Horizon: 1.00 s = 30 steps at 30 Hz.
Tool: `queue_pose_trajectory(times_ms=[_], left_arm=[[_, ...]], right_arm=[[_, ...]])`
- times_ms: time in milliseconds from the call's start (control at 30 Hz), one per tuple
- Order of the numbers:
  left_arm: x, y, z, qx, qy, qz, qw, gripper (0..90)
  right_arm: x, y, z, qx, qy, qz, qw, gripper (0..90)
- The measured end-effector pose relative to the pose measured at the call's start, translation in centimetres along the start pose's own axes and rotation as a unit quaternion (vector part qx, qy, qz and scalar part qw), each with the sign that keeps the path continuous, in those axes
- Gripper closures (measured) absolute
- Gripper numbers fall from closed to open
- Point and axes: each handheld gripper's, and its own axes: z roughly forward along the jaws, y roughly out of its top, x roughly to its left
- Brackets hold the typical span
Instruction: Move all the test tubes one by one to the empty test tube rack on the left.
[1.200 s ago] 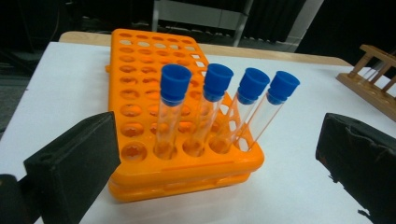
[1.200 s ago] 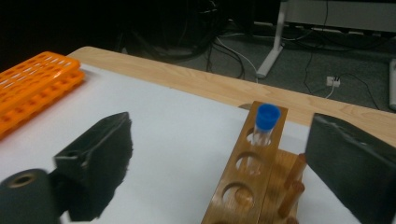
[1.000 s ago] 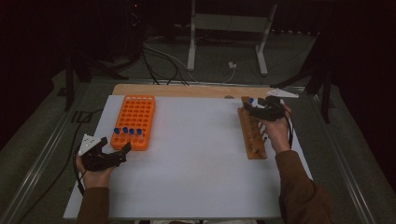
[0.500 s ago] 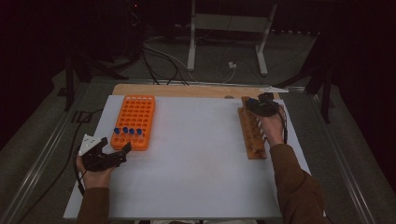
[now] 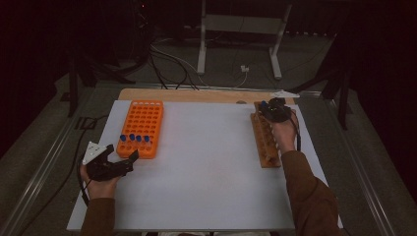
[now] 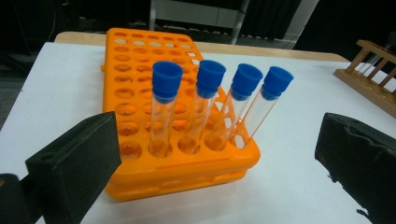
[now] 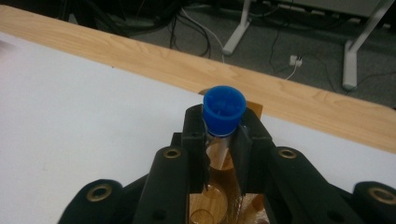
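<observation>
One blue-capped tube (image 7: pixel 224 112) – clamped by right gripper (image 7: pixel 223 140)

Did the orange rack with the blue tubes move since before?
No. The orange rack sits at the same spot by the white mat's left edge.

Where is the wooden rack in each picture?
High view: the wooden rack lies at the table's right side, under the right gripper.
Left gripper view: its end shows at the right edge, upper part.
Right gripper view: a bit of it shows at the bottom middle, beneath the jaws, which are shut on a blue-capped tube.
Shared landmark: the white table top.
</observation>
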Motion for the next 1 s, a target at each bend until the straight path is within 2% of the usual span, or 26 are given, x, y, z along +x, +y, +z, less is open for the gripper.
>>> queue_pose_trajectory(times_ms=[300, 467, 567, 667, 800, 867, 1000], left_arm=[[-1.3, 0.5, -0.2, -0.01, -0.016, 0.023, 0.9996, 1.3], [-2.9, 1.1, -0.2, -0.018, -0.026, 0.046, 0.9984, 1.4], [-4.2, 1.6, -0.1, -0.027, -0.036, 0.064, 0.9969, 3.6], [-5.7, 2.0, 0.2, -0.033, -0.046, 0.08, 0.9951, 4.7], [-8.2, 2.3, 1.5, -0.025, -0.064, 0.114, 0.9911, 5.8], [-9.4, 2.5, 2.4, -0.019, -0.074, 0.125, 0.9892, 6.5], [-11.7, 3.1, 4.6, -0.005, -0.097, 0.137, 0.9857, 7.2]], right_arm=[[-0.5, 1.1, -4.2, -0.062, -0.001, 0.0, 0.9981, 76.9], [0.1, 1.7, -6.6, -0.093, 0.018, -0.008, 0.9955, 76.8], [1.2, 1.6, -7.4, -0.098, 0.043, -0.011, 0.9942, 76.8], [3.0, 1.3, -7.6, -0.097, 0.072, -0.014, 0.9925, 76.8], [5.7, 1.0, -7.5, -0.088, 0.114, -0.027, 0.9892, 76.7], [7.1, 1.1, -7.5, -0.083, 0.135, -0.034, 0.9868, 76.7], [9.6, 1.4, -7.6, -0.075, 0.181, -0.042, 0.9796, 76.6]])
